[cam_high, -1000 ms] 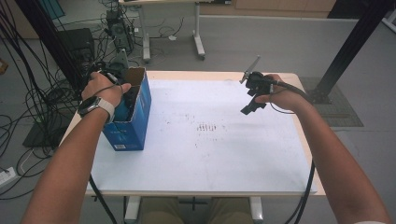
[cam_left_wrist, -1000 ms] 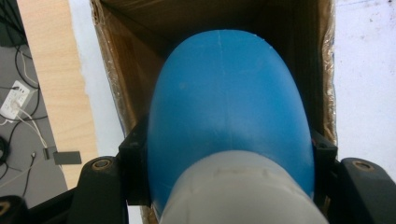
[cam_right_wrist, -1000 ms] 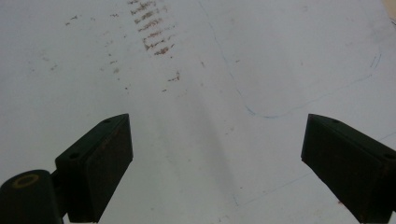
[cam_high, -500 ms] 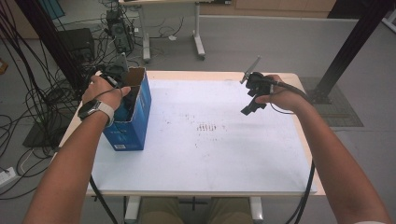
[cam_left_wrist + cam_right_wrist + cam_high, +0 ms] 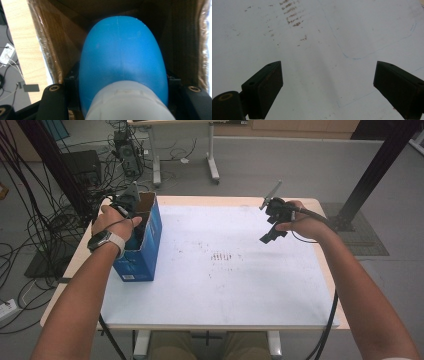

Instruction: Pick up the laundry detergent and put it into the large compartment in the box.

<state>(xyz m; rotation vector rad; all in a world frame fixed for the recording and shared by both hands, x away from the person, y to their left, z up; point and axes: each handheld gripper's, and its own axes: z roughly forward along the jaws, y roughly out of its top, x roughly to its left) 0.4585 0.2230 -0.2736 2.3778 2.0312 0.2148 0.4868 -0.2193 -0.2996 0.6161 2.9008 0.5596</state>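
Left gripper (image 5: 120, 100) clasps blue bottle (image 5: 122, 62) inside box (image 5: 145, 240).

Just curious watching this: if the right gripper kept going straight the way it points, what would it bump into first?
Most likely the bare white tabletop. The right gripper is open, empty, angled down at it, with nothing between; how far off is unclear.

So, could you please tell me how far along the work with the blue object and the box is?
In hand: the left tongs grip a blue object with a white end inside the blue cardboard box; whether it is going in or coming out isn't clear. The right tongs hover open over the table. Nothing else looks finished.
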